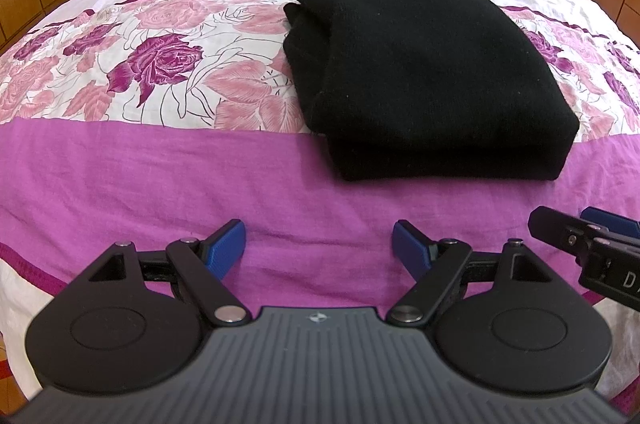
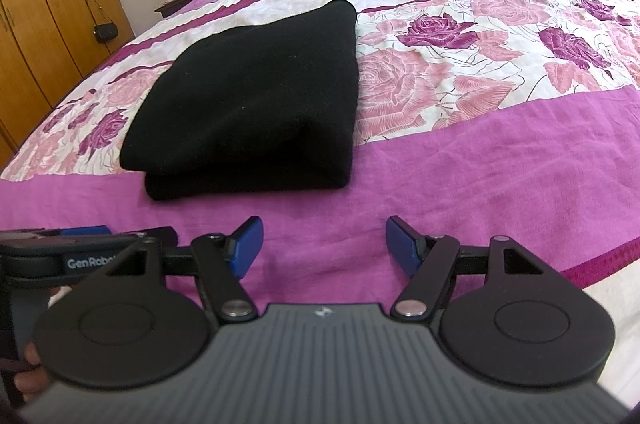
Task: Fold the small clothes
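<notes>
I see a bed point(image 1: 160, 176) under a purple and white rose-print cover, a wooden wardrobe point(image 2: 36, 24) along the left wall. The black garment point(image 1: 424, 80) lies folded on the cover. My left tool point(image 1: 319, 248) and right tool point(image 2: 324, 244) hang just short of it, both spread wide, gripping nothing.

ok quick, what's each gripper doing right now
left gripper: open, holding nothing, short of the black folded garment.
right gripper: open, holding nothing.
</notes>
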{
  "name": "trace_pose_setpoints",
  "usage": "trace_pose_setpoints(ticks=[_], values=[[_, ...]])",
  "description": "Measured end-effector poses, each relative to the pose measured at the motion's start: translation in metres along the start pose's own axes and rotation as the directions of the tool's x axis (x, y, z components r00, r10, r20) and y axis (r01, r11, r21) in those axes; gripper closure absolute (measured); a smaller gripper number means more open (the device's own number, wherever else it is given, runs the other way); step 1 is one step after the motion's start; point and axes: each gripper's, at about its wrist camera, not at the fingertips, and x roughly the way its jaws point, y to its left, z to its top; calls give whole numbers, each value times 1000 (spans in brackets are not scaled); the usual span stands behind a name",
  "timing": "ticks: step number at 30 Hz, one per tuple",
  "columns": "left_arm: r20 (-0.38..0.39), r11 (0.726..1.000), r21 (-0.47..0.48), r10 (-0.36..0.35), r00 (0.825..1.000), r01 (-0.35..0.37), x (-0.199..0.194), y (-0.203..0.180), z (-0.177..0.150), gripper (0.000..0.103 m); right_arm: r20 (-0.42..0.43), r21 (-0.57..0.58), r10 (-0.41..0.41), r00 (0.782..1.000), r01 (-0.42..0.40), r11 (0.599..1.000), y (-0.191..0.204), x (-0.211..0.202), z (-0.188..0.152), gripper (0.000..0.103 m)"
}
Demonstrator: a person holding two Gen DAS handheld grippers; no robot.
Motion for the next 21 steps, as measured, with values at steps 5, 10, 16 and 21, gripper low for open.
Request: trace_pose_setpoints(ticks=[5,10,16,21], values=[[0,1000,0,0,1000,0,0,0,0,19,0,0,0,1000,0,1000,0,0,0,33],[1,1000,2,-2,1000,2,0,-1,0,19,0,0,0,1000,0,1000,0,0,0,33],[-2,1000,1,-8,1000,8,0,-1,0,19,0,0,0,1000,0,1000,0,0,0,33],[-6,1000,-5,-14,1000,14,-1,1,0,19,0,0,0,1000,0,1000,0,0,0,33]])
